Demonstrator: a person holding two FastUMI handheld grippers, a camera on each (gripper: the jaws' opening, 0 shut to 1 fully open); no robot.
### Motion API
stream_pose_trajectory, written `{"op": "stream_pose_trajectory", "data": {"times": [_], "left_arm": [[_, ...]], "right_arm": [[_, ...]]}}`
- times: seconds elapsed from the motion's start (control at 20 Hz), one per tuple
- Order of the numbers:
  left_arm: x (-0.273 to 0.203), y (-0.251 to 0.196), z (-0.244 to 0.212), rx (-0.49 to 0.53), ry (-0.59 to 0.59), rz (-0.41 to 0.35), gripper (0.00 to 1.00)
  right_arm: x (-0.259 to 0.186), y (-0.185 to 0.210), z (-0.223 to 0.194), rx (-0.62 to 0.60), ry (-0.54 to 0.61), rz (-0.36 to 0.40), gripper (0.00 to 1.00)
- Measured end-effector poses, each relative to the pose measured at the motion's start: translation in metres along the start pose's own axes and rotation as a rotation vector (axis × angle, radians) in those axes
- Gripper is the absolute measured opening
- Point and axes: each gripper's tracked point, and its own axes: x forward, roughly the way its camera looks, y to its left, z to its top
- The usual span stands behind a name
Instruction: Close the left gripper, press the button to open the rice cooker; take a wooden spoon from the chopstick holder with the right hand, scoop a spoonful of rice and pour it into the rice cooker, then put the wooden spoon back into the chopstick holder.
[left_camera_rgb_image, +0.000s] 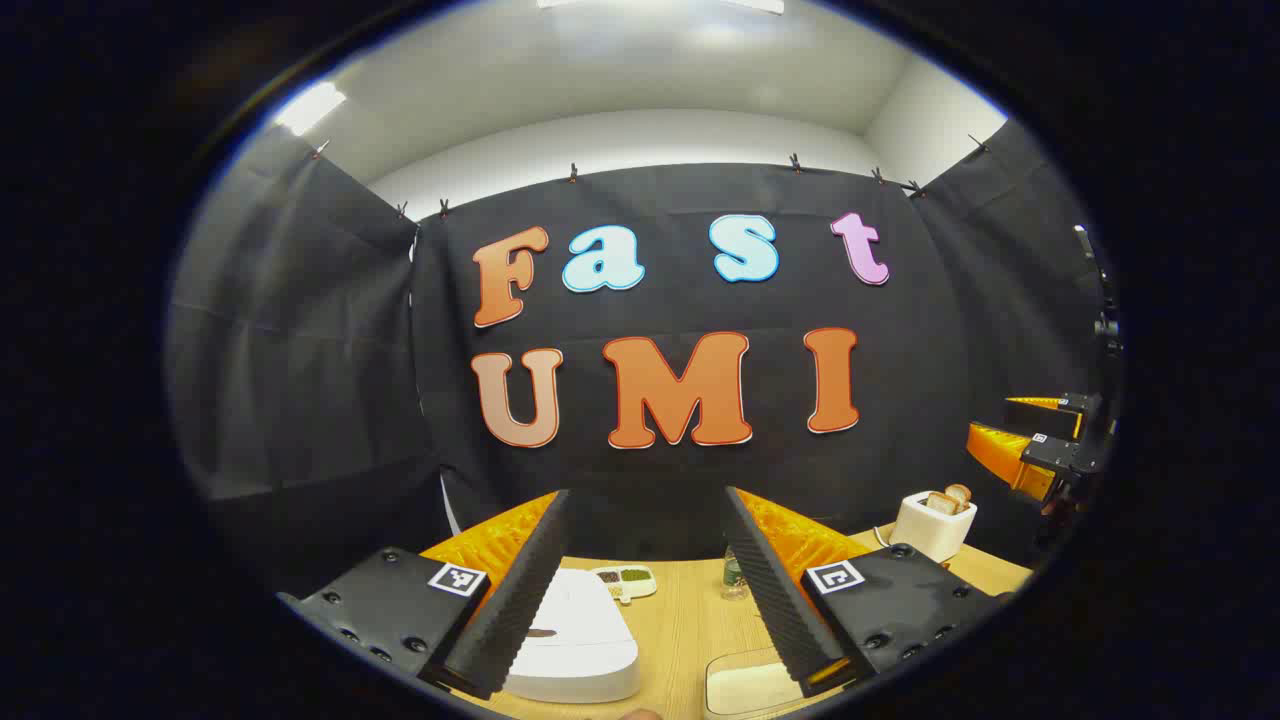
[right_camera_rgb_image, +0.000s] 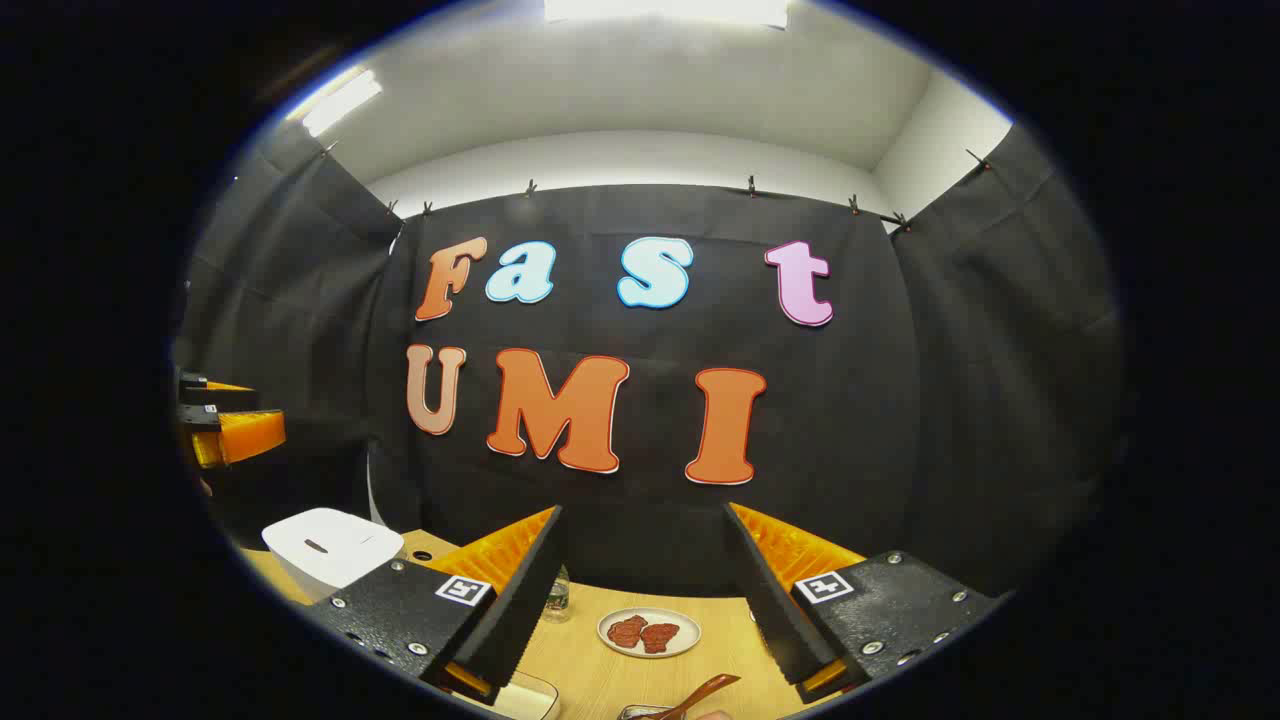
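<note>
The white rice cooker (left_camera_rgb_image: 575, 640) sits lid-down on the wooden table (left_camera_rgb_image: 690, 620), low in the left gripper view, just behind my left gripper's left finger. My left gripper (left_camera_rgb_image: 650, 670) is open above the table with nothing between its fingers. The right gripper (left_camera_rgb_image: 1040, 445) hangs high at the far right there. In the right gripper view my right gripper (right_camera_rgb_image: 640, 680) is open and holds nothing. The rice cooker (right_camera_rgb_image: 330, 545) stands at the lower left. A brown wooden spoon (right_camera_rgb_image: 700, 692) pokes up at the bottom edge between the fingers. The left gripper (right_camera_rgb_image: 225, 425) hovers at the left edge.
A white toaster (left_camera_rgb_image: 932, 522) with bread slices stands at the back right. A small divided dish (left_camera_rgb_image: 625, 580) and a small bottle (left_camera_rgb_image: 733, 575) sit near the back wall. A pale tray (left_camera_rgb_image: 745, 685) lies below my left gripper. A plate with red pieces (right_camera_rgb_image: 648, 632) is mid-table.
</note>
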Motion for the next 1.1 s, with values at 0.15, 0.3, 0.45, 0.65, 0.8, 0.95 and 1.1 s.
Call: {"op": "stream_pose_trajectory", "data": {"times": [0.15, 0.3, 0.45, 0.65, 0.8, 0.95, 1.1], "left_arm": [[0.003, -0.008, -0.001, -0.006, 0.000, -0.017, 1.00], [0.013, -0.015, -0.006, -0.015, 0.009, -0.048, 1.00], [0.024, -0.017, -0.005, -0.015, 0.014, -0.064, 1.00], [0.039, -0.019, 0.002, -0.035, 0.004, -0.092, 1.00], [0.054, -0.018, 0.014, -0.046, -0.028, -0.100, 1.00], [0.066, -0.016, 0.031, -0.092, -0.060, -0.108, 1.00], [0.065, -0.016, 0.026, -0.122, -0.048, -0.117, 0.96]], "right_arm": [[-0.005, -0.005, -0.003, -0.020, 0.010, -0.020, 0.95], [-0.007, -0.009, -0.007, -0.044, 0.026, -0.032, 0.95], [-0.004, -0.011, -0.011, -0.051, 0.052, -0.050, 0.97], [0.003, -0.009, -0.008, -0.053, 0.058, -0.062, 0.95], [0.013, -0.006, -0.001, -0.034, 0.048, -0.067, 0.95], [0.022, -0.006, 0.004, -0.041, 0.048, -0.072, 0.95], [0.020, -0.004, 0.005, -0.013, 0.039, -0.080, 0.95]]}}
